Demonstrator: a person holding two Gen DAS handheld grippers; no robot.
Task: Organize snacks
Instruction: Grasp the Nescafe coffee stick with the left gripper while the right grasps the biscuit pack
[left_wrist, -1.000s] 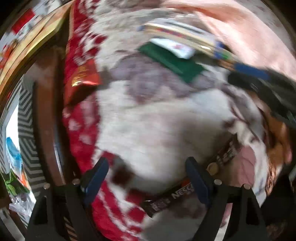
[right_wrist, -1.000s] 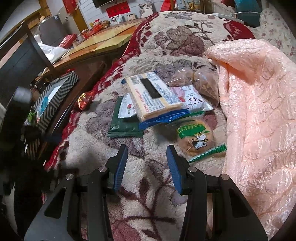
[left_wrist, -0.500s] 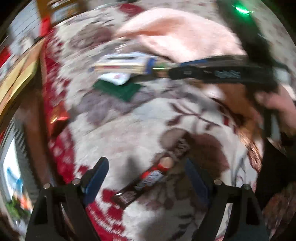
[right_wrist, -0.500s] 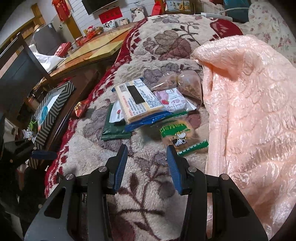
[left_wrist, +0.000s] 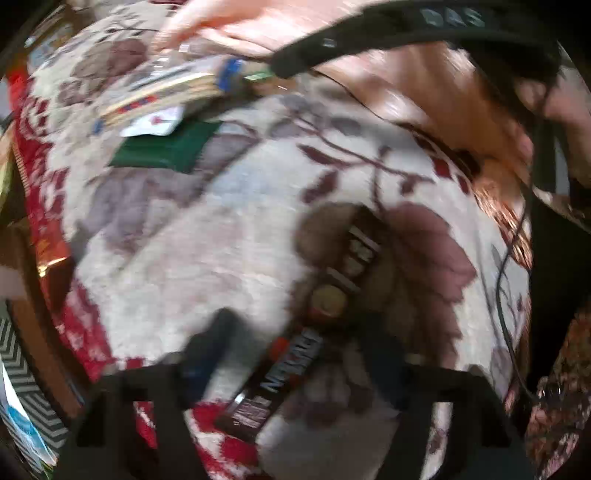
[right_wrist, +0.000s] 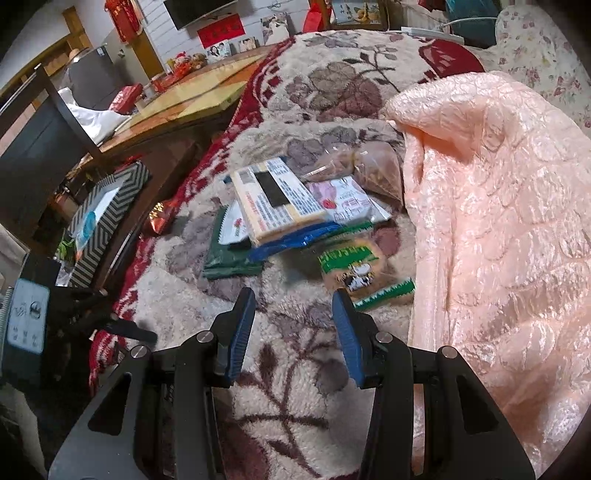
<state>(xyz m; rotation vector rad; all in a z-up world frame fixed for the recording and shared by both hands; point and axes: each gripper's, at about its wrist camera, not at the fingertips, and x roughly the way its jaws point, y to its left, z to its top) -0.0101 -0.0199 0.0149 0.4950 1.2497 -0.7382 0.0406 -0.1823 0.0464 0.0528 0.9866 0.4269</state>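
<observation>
A dark Nescafe sachet strip (left_wrist: 314, 325) lies on the flowered fleece blanket (left_wrist: 229, 236), between the blurred fingers of my open left gripper (left_wrist: 295, 332), which is low over it. My right gripper (right_wrist: 293, 295) is open and empty above the blanket, just short of a green-and-tan biscuit pack (right_wrist: 354, 269). Behind it lies a pile of snacks: a yellow box (right_wrist: 277, 201), a pink-white packet (right_wrist: 347, 199), a blue wrapper (right_wrist: 295, 240), a dark green packet (right_wrist: 229, 254) and clear bags of brown snacks (right_wrist: 369, 166). The pile also shows in the left wrist view (left_wrist: 166, 96).
A pink quilt (right_wrist: 498, 221) is heaped at the right. A red foil wrapper (right_wrist: 160, 218) lies at the blanket's left edge. Beyond the edge stand a striped box (right_wrist: 107, 206), a wooden table (right_wrist: 184, 107) and a dark chair (right_wrist: 40, 147). The right tool's arm (left_wrist: 406, 33) crosses the left view.
The left gripper has swung over the blanket and come down around the Nescafe strip, which now lies between its fingers. The right gripper has drawn back slightly from the snack pile and stays open.
</observation>
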